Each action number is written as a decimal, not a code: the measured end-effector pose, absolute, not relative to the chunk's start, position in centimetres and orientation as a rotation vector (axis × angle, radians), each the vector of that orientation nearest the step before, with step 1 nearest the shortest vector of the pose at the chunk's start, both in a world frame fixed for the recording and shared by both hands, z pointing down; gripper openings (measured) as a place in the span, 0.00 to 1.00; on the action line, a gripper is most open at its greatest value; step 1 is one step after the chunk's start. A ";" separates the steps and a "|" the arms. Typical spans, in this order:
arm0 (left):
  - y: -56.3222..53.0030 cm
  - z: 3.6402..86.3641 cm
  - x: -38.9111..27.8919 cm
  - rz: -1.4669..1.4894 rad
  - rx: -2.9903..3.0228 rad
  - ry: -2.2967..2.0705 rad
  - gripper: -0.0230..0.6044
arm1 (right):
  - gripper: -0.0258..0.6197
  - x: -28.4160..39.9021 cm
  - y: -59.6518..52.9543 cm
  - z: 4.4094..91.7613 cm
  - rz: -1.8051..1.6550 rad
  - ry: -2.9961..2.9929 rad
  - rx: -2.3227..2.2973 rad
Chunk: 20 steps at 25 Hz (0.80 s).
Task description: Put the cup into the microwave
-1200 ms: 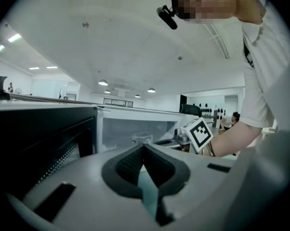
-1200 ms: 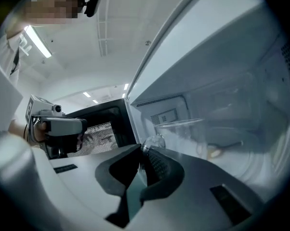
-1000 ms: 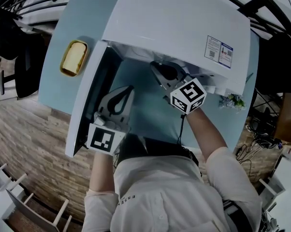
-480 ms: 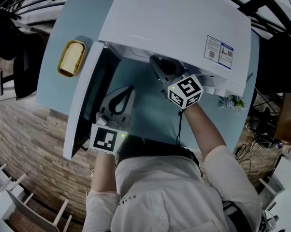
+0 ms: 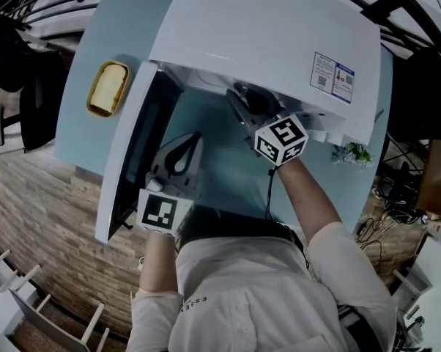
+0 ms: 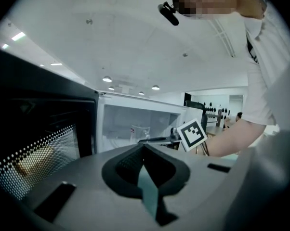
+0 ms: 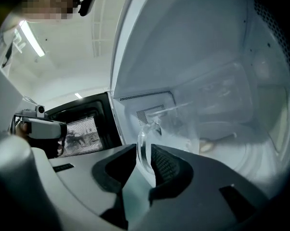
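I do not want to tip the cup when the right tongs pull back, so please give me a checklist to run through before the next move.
1. Cup inside the microwave: ok, it stands in the cavity.
2. Cup upright: ok.
3. Right tongs free of the cup: not ok; the jaws are opening, but the handle is between them.
4. Left tongs empty: ok, shut on nothing.
5. Door out of the way: ok, wide open.
6. Cup centred on the turntable: cannot tell.
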State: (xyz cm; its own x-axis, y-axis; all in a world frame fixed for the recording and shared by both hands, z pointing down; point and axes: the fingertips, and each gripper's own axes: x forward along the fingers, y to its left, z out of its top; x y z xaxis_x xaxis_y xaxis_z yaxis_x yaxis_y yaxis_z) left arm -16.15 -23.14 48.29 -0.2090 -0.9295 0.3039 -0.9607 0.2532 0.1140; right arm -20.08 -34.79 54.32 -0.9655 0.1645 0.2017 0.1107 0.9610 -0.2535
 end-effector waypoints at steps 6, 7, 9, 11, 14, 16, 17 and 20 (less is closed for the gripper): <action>-23.2 47.7 -15.8 0.130 1.760 -2.225 0.04 | 0.24 -18.6 -35.1 52.9 0.312 -2.908 -0.121; -23.3 47.6 -15.7 0.127 1.766 -2.224 0.04 | 0.24 -18.2 -35.1 52.5 0.311 -2.913 -0.113; -23.6 47.2 -15.5 0.132 1.786 -2.218 0.04 | 0.24 -17.4 -35.4 51.9 0.304 -2.920 -0.080; -23.9 46.7 -15.4 0.154 1.818 -2.215 0.04 | 0.24 -16.6 -36.0 50.9 0.300 -2.929 -0.021; -24.3 44.8 -15.1 0.137 1.863 -2.214 0.04 | 0.24 -15.1 -36.2 48.4 0.325 -2.960 0.059; -24.4 43.4 -14.9 0.132 1.894 -2.210 0.04 | 0.24 -14.1 -35.5 46.5 0.337 -2.978 0.075; -24.4 42.8 -14.8 0.133 1.911 -2.207 0.04 | 0.24 -13.7 -35.2 45.5 0.334 -2.986 0.081; -24.2 40.6 -14.4 0.135 1.965 -2.199 0.04 | 0.24 -12.1 -34.4 42.8 0.322 -3.012 0.129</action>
State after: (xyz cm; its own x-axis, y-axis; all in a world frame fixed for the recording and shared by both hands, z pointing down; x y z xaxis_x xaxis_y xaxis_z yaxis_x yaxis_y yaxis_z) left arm -14.44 -24.21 40.63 -0.1040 -0.9742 0.2004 -0.9914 0.1176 0.0575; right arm -12.11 -34.43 42.77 -0.9904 -0.0724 0.1177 -0.0956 0.9739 -0.2059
